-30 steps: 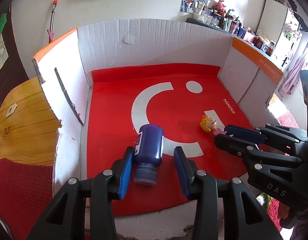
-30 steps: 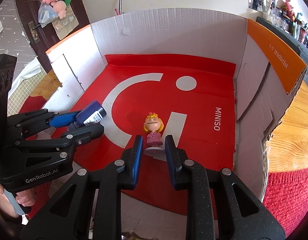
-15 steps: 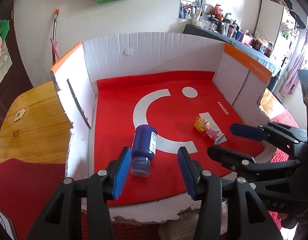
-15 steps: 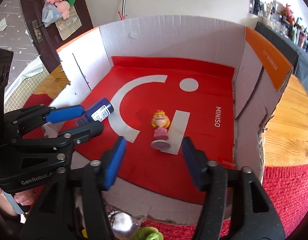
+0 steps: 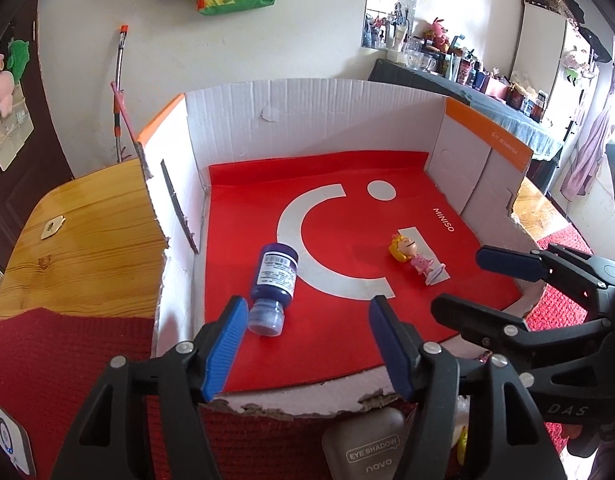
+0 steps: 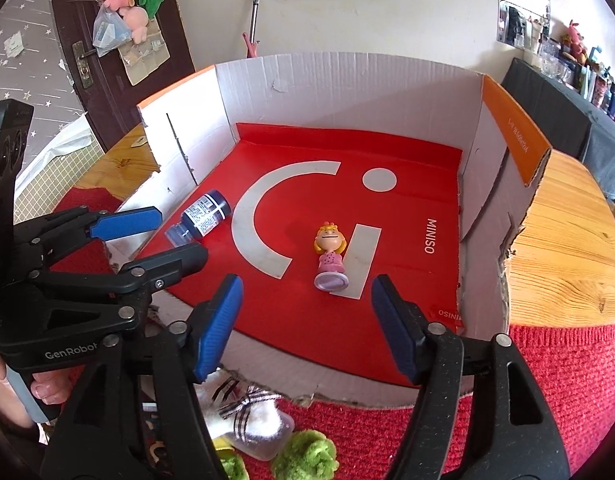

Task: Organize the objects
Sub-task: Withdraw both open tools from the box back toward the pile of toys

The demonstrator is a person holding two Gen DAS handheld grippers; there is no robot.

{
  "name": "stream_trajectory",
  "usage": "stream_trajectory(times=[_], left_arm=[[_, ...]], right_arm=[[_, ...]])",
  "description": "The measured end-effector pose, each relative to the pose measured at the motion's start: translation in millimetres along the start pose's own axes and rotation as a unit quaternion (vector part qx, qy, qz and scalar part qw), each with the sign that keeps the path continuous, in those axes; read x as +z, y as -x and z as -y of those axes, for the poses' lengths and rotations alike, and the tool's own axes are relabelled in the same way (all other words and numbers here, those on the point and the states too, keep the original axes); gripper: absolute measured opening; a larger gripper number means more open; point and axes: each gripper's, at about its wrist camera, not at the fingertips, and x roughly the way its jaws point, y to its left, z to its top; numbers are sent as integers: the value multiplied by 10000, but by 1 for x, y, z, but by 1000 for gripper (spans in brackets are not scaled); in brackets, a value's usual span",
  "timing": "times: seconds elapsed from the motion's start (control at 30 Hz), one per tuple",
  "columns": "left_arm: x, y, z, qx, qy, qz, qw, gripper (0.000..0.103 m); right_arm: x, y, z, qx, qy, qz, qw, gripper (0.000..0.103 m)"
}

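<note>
A dark blue bottle lies on its side on the red liner of a white cardboard box, cap toward me. My left gripper hovers over the box's torn near edge. Its jaws are opening with nothing pressed between them, and the bottle's cap sits just beyond the left fingertip. A small blonde figurine in a pink dress lies on the liner's white stripe. My right gripper is short of it, jaws opening and holding nothing. The right wrist view also shows the bottle and the left gripper.
The box stands on a wooden table with a red cloth in front. Below the near edge lie an eye shadow case, a white plush with a checked bow and green pompoms. A hand grips the left gripper's handle.
Both grippers let go and drew back toward the box's near edge, rising a little. Their jaws widened. The bottle and the figurine stayed lying on the red liner.
</note>
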Motion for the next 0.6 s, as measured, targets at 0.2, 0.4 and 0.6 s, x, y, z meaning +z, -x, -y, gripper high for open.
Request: stream_trajectory(times=[0.2, 0.4, 0.6], left_arm=[[-3, 7, 0, 72, -18, 92, 9999, 73], [-7, 17, 1, 136, -25, 226, 9996, 81], [-10, 28, 4, 190, -72, 363, 9991, 88]], right_arm=[[-3, 7, -3, -12, 28, 80, 10000, 73], [-7, 18, -7, -80, 82, 213, 9997, 83], [-10, 28, -10, -98, 124, 312, 9994, 89]])
